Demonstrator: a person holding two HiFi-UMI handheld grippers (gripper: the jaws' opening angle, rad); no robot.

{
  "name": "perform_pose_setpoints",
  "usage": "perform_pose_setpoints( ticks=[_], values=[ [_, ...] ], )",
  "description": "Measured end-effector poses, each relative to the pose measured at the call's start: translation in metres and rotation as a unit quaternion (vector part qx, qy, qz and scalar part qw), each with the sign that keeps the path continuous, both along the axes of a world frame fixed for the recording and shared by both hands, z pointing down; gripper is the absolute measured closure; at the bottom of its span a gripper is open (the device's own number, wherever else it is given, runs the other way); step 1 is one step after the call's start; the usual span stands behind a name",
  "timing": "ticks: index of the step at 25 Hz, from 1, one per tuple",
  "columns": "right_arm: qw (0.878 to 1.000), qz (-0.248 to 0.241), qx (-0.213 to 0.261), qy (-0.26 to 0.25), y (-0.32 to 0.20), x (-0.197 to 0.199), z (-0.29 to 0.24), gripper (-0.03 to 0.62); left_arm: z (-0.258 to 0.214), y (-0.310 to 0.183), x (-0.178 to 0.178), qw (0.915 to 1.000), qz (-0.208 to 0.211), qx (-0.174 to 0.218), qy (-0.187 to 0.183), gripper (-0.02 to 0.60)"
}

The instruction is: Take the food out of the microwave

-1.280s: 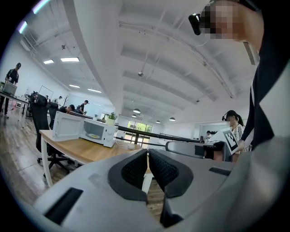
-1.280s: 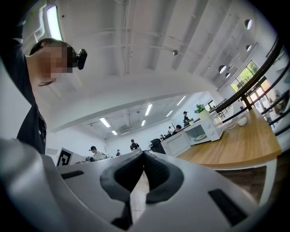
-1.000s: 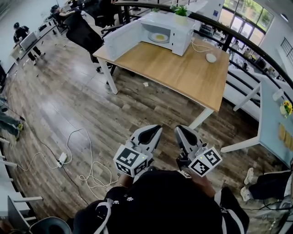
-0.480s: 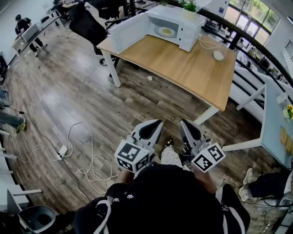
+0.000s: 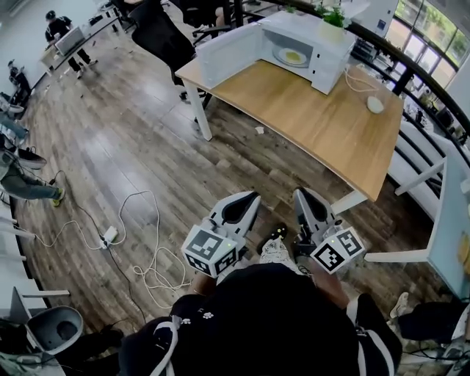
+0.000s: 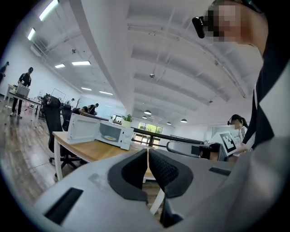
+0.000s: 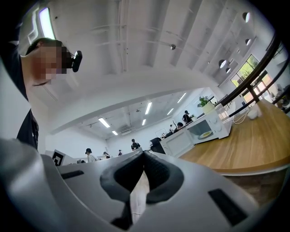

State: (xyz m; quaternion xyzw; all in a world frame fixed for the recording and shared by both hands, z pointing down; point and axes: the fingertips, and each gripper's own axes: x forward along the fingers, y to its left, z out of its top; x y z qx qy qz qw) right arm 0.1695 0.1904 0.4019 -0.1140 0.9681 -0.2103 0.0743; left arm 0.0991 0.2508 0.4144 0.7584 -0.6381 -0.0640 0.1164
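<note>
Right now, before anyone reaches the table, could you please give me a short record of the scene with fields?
microwave: on the far corner of the wooden table, door swung open
food: yellow, on a plate inside the microwave, not yet taken out
potted plant: on top of the microwave
left tool: shut, empty, short of the table
right tool: shut, empty, short of the table

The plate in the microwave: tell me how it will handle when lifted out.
The plate looks like a flat white dish, so it is probably stiff and breakable if knocked against the microwave wall. Its rim looks smooth and thin, so a pinch may slip. The yellow food lies on a shallow surface and could slide if it tilts.
</note>
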Motion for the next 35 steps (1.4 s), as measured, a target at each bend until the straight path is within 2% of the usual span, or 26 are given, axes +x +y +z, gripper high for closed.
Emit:
perform_pose_setpoints(
  ticks=[5,9,17,26,31,35],
  values=[
    [1.000,0.008,0.000,0.010,-0.034,-0.014,0.007,0.594,0.004,-0.028,-0.021,0.9999,-0.008,-0.009,-0.012,0.558],
    [1.000,0.015,0.002,0.012,-0.066,-0.021,0.008,0.594,0.006,-0.058,-0.032,0.9997,-0.008,-0.020,-0.008,0.558],
    [1.000,0.014,-0.016,0.017,-0.119,-0.033,0.011,0.549,0.003,-0.114,-0.043,0.9991,-0.006,-0.041,-0.010,0.557],
    [0.999,0.022,-0.032,0.003,-0.176,-0.041,0.014,0.530,-0.001,-0.179,-0.045,0.9977,0.017,-0.057,-0.032,0.555],
    [0.999,0.027,-0.038,0.001,-0.204,-0.042,0.019,0.521,0.006,-0.215,-0.049,0.9972,0.027,-0.066,-0.025,0.555],
    [0.999,0.038,-0.038,0.003,-0.227,-0.036,0.022,0.517,0.003,-0.246,-0.044,0.9970,0.044,-0.058,-0.027,0.554]
  ],
)
